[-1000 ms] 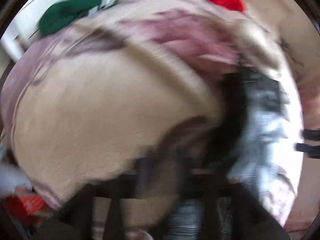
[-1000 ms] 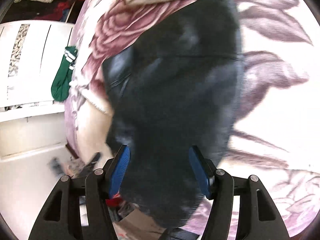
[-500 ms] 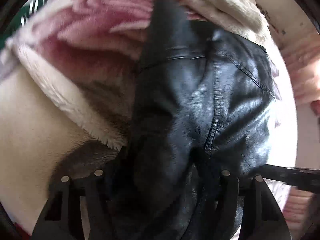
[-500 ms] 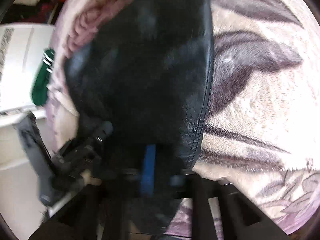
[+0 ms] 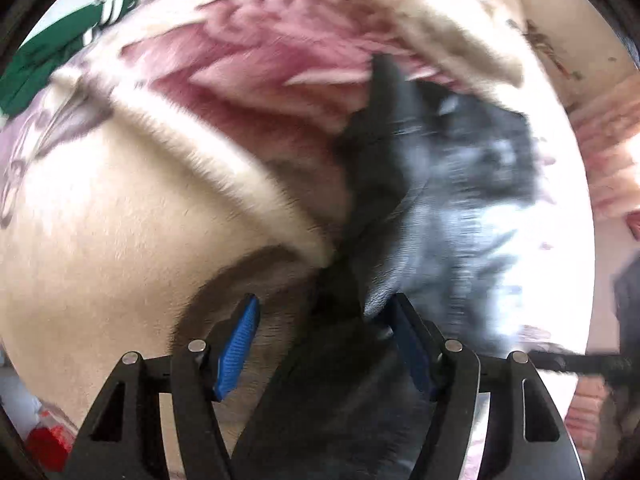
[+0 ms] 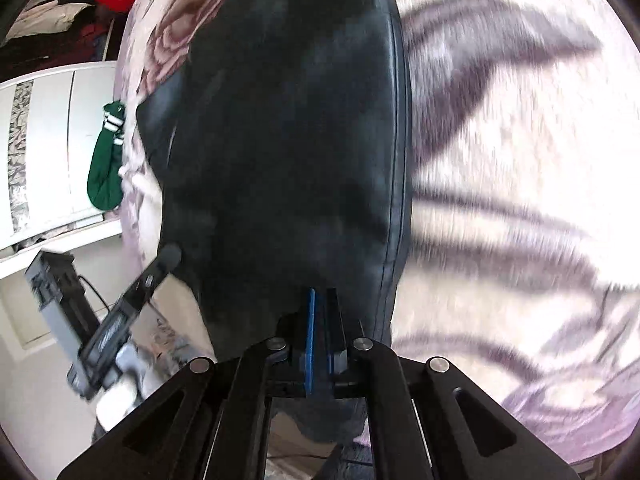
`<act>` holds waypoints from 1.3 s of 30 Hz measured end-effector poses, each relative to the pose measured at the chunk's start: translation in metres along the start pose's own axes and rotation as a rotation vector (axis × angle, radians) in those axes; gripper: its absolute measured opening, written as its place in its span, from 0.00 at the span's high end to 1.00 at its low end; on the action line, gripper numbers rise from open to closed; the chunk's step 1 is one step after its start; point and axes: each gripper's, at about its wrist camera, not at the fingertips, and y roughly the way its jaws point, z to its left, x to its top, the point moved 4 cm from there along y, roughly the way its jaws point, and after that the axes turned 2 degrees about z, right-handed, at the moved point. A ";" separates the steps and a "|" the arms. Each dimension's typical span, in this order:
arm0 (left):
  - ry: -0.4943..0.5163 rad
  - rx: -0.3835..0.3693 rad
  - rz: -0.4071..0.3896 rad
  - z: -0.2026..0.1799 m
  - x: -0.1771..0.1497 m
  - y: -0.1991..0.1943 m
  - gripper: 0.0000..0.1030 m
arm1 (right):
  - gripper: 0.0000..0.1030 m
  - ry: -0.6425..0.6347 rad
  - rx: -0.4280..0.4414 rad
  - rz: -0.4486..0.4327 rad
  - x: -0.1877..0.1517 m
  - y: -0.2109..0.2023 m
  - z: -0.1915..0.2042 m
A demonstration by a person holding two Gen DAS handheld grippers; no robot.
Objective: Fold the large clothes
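Two black hand-held grippers with blue finger pads

The left gripper (image 5: 320, 344) is showing black angular linkage arms with triangular cut-outs, round silver pivot pins and ribbed blue pads (image 5: 236, 350) on its inner finger faces. The right gripper (image 6: 320, 344) is showing the same black arms, four silver pins and slim blue pads (image 6: 310, 344); in its view the left gripper is appearing blurred, black and grey.

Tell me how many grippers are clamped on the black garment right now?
1. The right gripper is shut on the black garment at its near edge. The left gripper stands open, the garment lying between its fingers, not pinched.
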 end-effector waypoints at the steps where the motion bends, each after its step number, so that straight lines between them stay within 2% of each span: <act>1: -0.042 -0.014 0.022 0.005 -0.002 0.014 0.35 | 0.95 0.004 -0.004 -0.001 -0.004 0.006 -0.002; 3: -0.097 -0.052 0.062 0.012 0.001 0.036 0.30 | 0.95 0.017 -0.022 0.018 -0.008 0.028 -0.005; 6: -0.119 -0.084 0.063 0.020 0.003 0.050 0.25 | 0.98 0.006 -0.114 0.005 -0.001 0.068 -0.011; 9: -0.093 -0.096 0.057 0.018 0.001 0.023 0.27 | 0.98 0.030 -0.132 0.046 0.006 0.077 -0.010; 11: -0.098 -0.108 -0.006 0.015 -0.003 -0.009 0.29 | 0.90 -0.001 -0.096 0.096 0.005 0.063 -0.002; 12: -0.106 -0.137 -0.046 0.011 -0.006 -0.027 0.29 | 0.82 -0.018 -0.049 0.102 0.002 0.047 0.001; 14: -0.126 -0.189 -0.104 0.001 -0.009 -0.049 0.29 | 0.24 -0.022 0.029 0.065 0.002 0.016 0.001; 15: -0.140 -0.224 -0.135 -0.006 -0.010 -0.055 0.38 | 0.17 -0.021 0.056 0.037 0.004 0.002 -0.001; 16: -0.144 -0.261 -0.154 -0.014 -0.006 -0.055 0.51 | 0.16 -0.016 0.092 -0.006 0.010 -0.016 -0.004; 17: -0.143 -0.259 -0.142 -0.026 -0.004 -0.047 0.81 | 0.16 -0.016 0.116 -0.033 0.018 -0.026 -0.008; 18: -0.141 -0.259 -0.123 -0.039 0.008 -0.037 0.90 | 0.16 -0.022 0.140 -0.059 0.029 -0.035 -0.012; 19: -0.146 -0.280 -0.113 -0.050 0.012 -0.027 0.92 | 0.16 -0.032 0.161 -0.078 0.045 -0.040 -0.017; 21: -0.161 -0.276 -0.112 -0.061 0.021 -0.007 0.93 | 0.16 -0.044 0.185 -0.099 0.079 -0.038 -0.028; 24: -0.171 -0.204 -0.061 -0.059 0.020 0.027 0.97 | 0.16 -0.062 0.264 -0.073 0.132 -0.016 -0.039; 27: -0.230 -0.255 -0.064 -0.046 0.017 0.034 0.96 | 0.16 -0.121 0.369 -0.007 0.169 0.013 -0.032; 29: -0.225 -0.260 -0.072 -0.042 0.015 0.030 0.96 | 0.13 -0.191 0.441 0.044 0.175 0.032 -0.010; 32: -0.238 -0.261 -0.074 -0.038 0.010 0.027 0.96 | 0.13 -0.287 0.463 0.110 0.183 0.054 0.015; 36: -0.270 -0.277 -0.082 -0.027 0.003 0.023 0.96 | 0.13 -0.279 0.567 0.130 0.191 0.071 0.029; 39: -0.291 -0.298 -0.098 -0.024 -0.001 0.029 0.95 | 0.18 -0.263 0.641 0.136 0.194 0.076 0.036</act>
